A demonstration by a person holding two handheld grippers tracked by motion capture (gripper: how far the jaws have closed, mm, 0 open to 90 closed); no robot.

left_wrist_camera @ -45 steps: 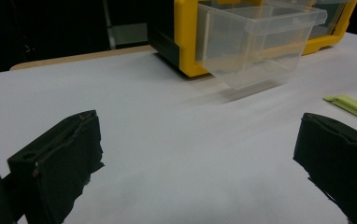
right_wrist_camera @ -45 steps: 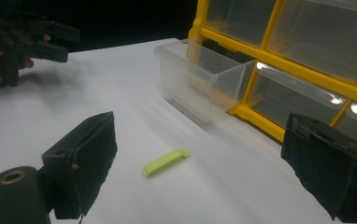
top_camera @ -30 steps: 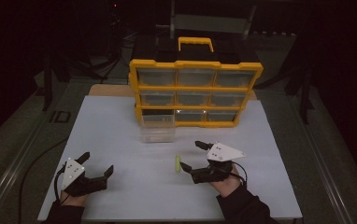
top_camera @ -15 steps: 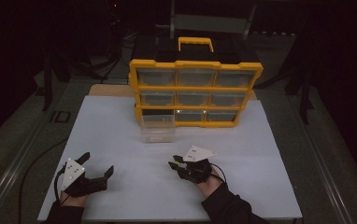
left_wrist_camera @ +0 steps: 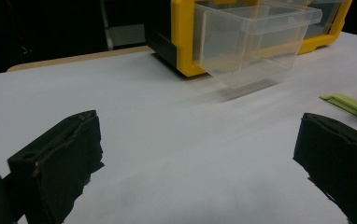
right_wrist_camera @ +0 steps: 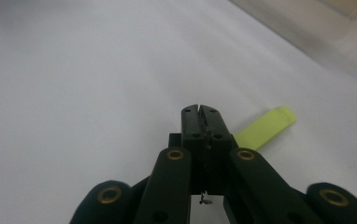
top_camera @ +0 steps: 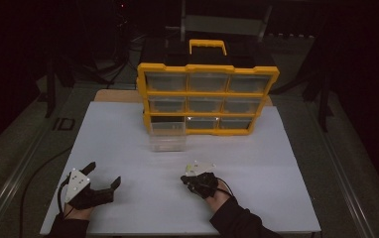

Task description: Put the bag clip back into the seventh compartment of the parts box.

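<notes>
A thin lime-green strip lies flat on the white sheet. My right gripper sits low over the strip's near end. Its jaws have just been closing and now stand pressed together, with nothing seen between the pads. The strip comes out from behind the right-hand jaw, so its near end is hidden. In the left gripper view the strip shows at the far right. My left gripper rests at the front left, open wide and holding nothing.
A yellow organizer with clear drawers stands upright at the back of the sheet. One clear drawer is pulled out from its bottom left slot. Bare sheet lies between the two grippers. Dark floor surrounds the table.
My right gripper has moved left and down over the green strip, and its jaws have gone from wide open to shut. The left gripper has kept still.
</notes>
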